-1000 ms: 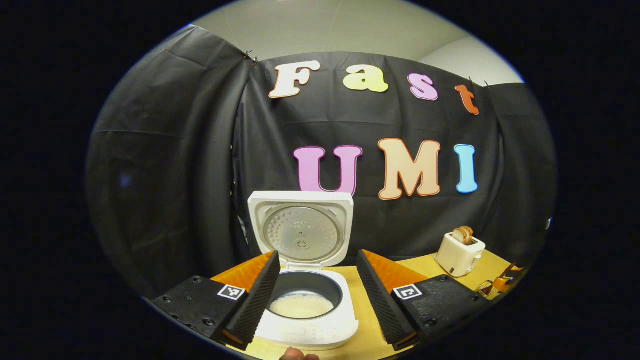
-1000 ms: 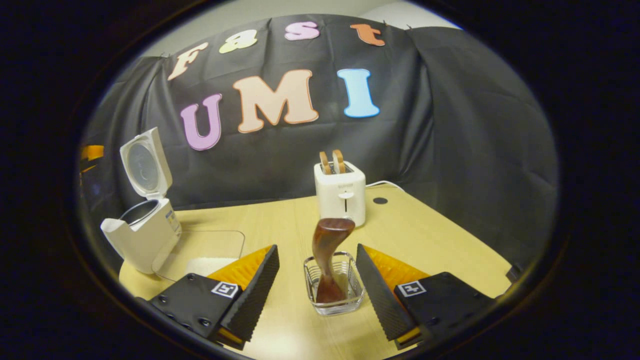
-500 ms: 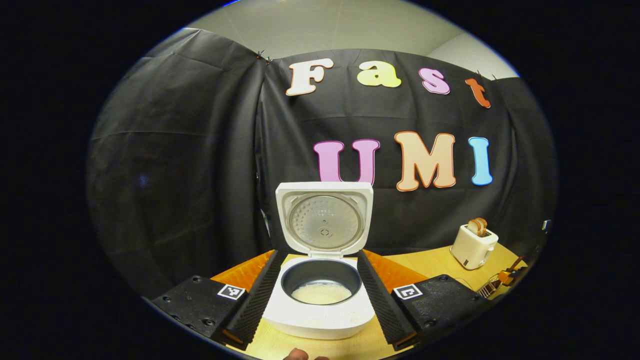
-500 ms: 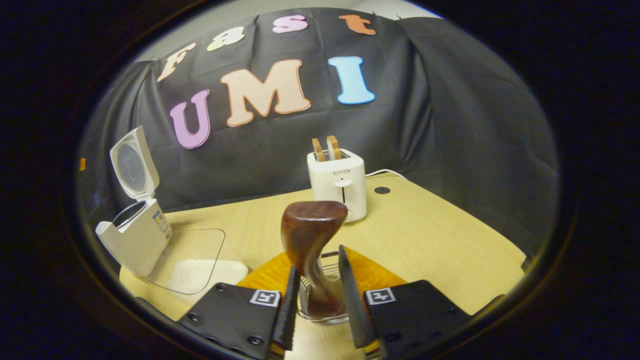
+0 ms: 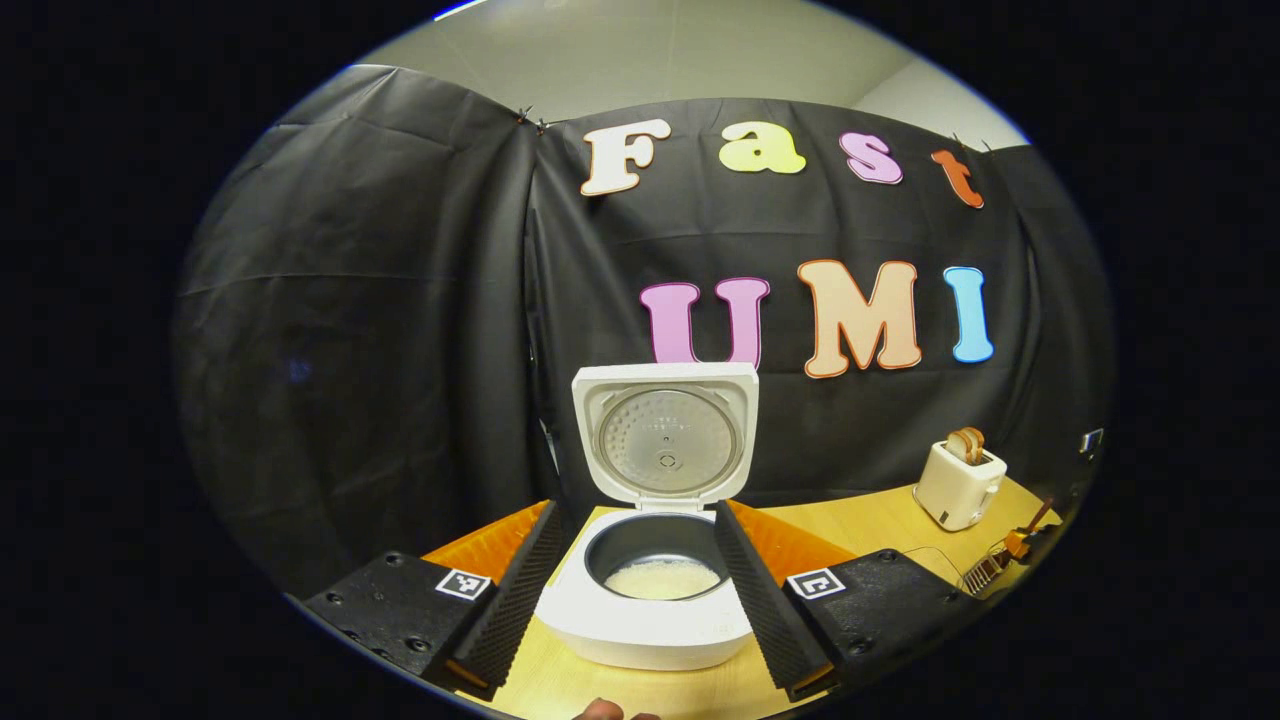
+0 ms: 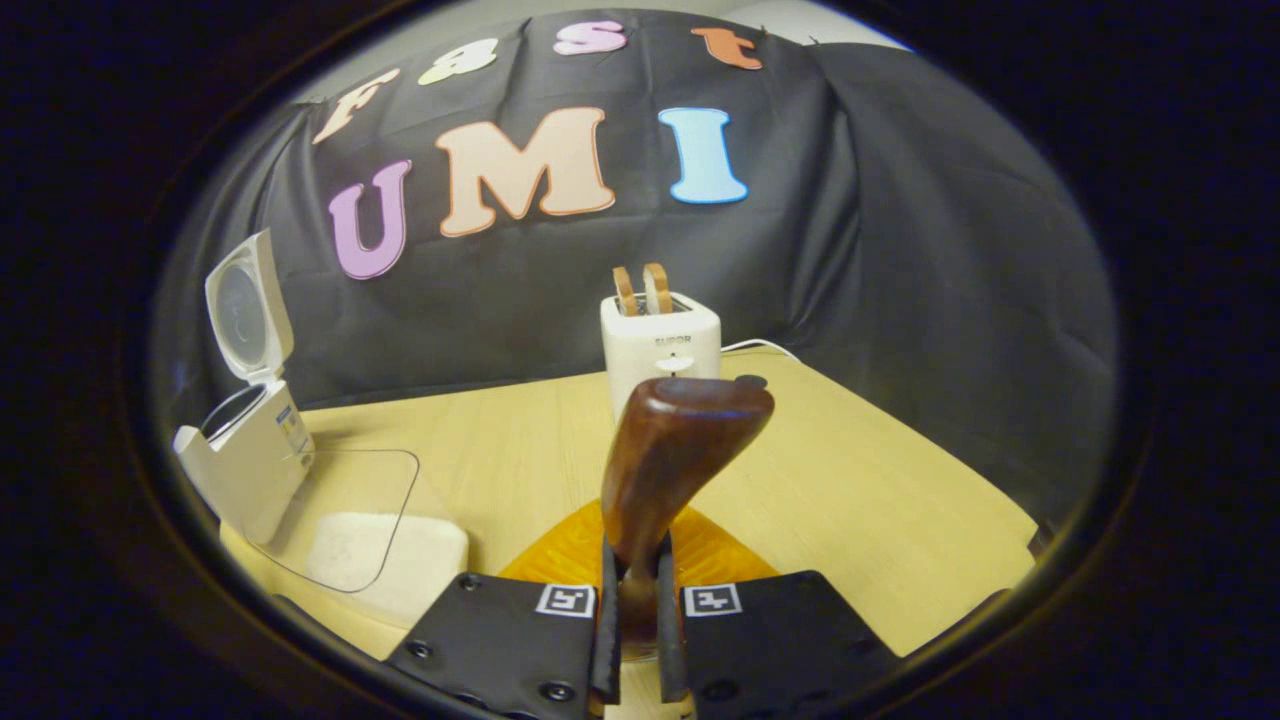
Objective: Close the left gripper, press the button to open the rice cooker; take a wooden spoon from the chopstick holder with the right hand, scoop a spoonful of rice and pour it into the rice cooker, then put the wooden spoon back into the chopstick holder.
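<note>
The right gripper (image 6: 635, 640) is clamped on the handle of the wooden spoon (image 6: 670, 460), both fingers pressing its sides, the dark bowl end standing up in front of the toaster (image 6: 660, 350). A clear container of rice (image 6: 370, 540) sits just to the right of the rice cooker (image 6: 245, 450) on the table (image 6: 880, 500). The left gripper (image 5: 640, 610) has its jaws spread wide, one finger on each side of the rice cooker (image 5: 655, 600), whose lid (image 5: 665, 435) stands upright and open, with rice in the inner pot (image 5: 660, 570).
</note>
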Demonstrator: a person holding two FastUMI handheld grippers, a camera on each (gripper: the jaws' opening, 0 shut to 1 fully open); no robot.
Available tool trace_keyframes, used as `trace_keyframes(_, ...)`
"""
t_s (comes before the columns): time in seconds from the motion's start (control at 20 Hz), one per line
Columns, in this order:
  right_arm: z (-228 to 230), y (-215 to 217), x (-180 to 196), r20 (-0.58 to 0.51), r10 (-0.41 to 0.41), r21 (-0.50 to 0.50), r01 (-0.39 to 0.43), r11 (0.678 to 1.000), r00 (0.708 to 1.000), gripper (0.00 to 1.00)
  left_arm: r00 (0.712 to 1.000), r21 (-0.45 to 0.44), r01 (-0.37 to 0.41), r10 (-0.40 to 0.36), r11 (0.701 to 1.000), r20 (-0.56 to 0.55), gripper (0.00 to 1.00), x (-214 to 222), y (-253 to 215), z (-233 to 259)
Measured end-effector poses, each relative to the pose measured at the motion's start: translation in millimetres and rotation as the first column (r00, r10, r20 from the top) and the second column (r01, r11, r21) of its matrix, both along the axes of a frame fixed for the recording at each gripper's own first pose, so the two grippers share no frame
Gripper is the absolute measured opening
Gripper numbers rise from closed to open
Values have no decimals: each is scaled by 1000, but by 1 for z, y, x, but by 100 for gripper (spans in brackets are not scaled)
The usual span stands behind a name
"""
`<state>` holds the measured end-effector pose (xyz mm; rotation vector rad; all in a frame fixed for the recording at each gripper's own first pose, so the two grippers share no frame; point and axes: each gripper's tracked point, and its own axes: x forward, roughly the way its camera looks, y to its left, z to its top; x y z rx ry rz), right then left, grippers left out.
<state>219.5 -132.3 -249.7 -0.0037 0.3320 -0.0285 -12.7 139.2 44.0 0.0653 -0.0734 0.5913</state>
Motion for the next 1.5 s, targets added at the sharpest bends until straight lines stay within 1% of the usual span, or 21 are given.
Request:
trace_keyframes(0.05,-2,-2,2,-10,3,2,-3,1000,1000,13,1000,1,3,-3,1000,-2,91,0,-1,-1)
trace_keyframes(0.1,-1,0,2,-10,8,-1,-8,1000,1000,14,1000,3,4,-4,1000,-2,91,-1,-1,-1)
trace_keyframes(0.15,3,0,1,-9,12,0,-12,1000,1000,13,1000,3,5,-5,1000,0,91,-2,-2,-1)
trace_keyframes(0.25,13,0,0,8,14,1,-14,1000,1000,14,1000,1,9,-9,1000,6,91,-4,-3,0)
trace_keyframes(0.3,19,1,-1,15,16,-4,-16,1000,1000,13,1000,-3,13,-13,1000,7,92,-3,-3,-1)
trace_keyframes(0.5,48,-1,-7,48,18,-34,-17,999,999,13,1000,-26,9,-8,1000,12,91,-5,8,-9)
trace_keyframes(0.75,97,7,-16,95,39,-87,-31,996,995,13,999,-58,49,-48,997,21,92,-2,11,-21)
trace_keyframes(0.95,131,21,-26,131,64,-144,-44,989,989,13,996,-87,91,-89,992,27,92,2,13,-31)
trace_keyframes(1.15,156,52,-31,150,115,-164,-90,982,982,14,991,-95,136,-134,986,31,92,6,13,-36)
trace_keyframes(1.25,171,80,-32,165,156,-154,-130,979,974,12,987,-108,160,-157,981,40,92,7,14,-38)
trace_keyframes(1.35,179,109,-33,179,199,-139,-175,975,963,13,985,-113,170,-166,979,44,92,6,17,-39)
trace_keyframes(1.4,181,123,-32,182,218,-131,-196,972,959,14,985,-115,173,-168,978,45,92,6,20,-40)
trace_keyframes(1.5,178,154,-27,182,258,-116,-240,964,949,13,985,-121,173,-169,978,44,92,5,26,-41)
